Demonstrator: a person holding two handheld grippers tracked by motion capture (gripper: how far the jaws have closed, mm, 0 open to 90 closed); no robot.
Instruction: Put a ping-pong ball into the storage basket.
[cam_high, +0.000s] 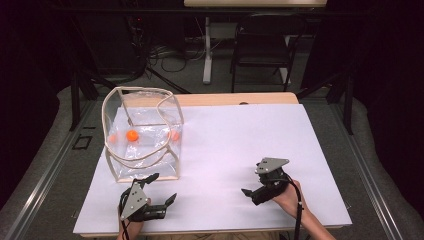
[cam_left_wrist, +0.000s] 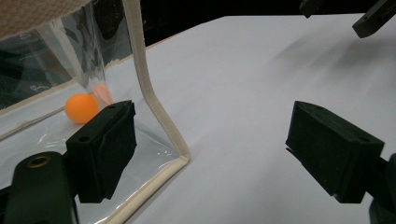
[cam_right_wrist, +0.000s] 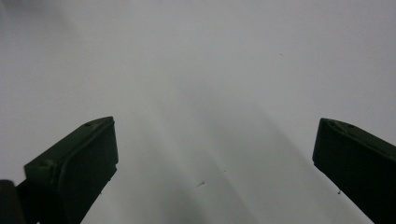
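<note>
**Operator:** From where I sit, the clear bag (cam_high: 142, 132) is my landmark. It stands upright on the white sheet (cam_high: 225, 145), near the sheet's far-left corner, its cream-trimmed mouth open to the top. My left gripper (cam_high: 160, 187) sits just in front of the bag's near edge, jaws spread wide with nothing between them. In the left gripper view one jaw is close beside the bag's bottom corner trim (cam_left_wrist: 180, 156); I cannot tell whether it touches.

**Observer:** And the room to the right of the bag?

**Operator:** Bare white sheet from the bag's right wall outward. My right gripper (cam_high: 252, 182) is well to the right of the bag, near the sheet's front edge, jaws also spread apart and empty above plain sheet.

**Observer:** What is inside the bag?

**Operator:** An orange ball (cam_high: 132, 135) rests on the bag's floor, toward its left wall. The bag's walls are see-through and creased, so fainter orange reflections show beside the ball.
</note>
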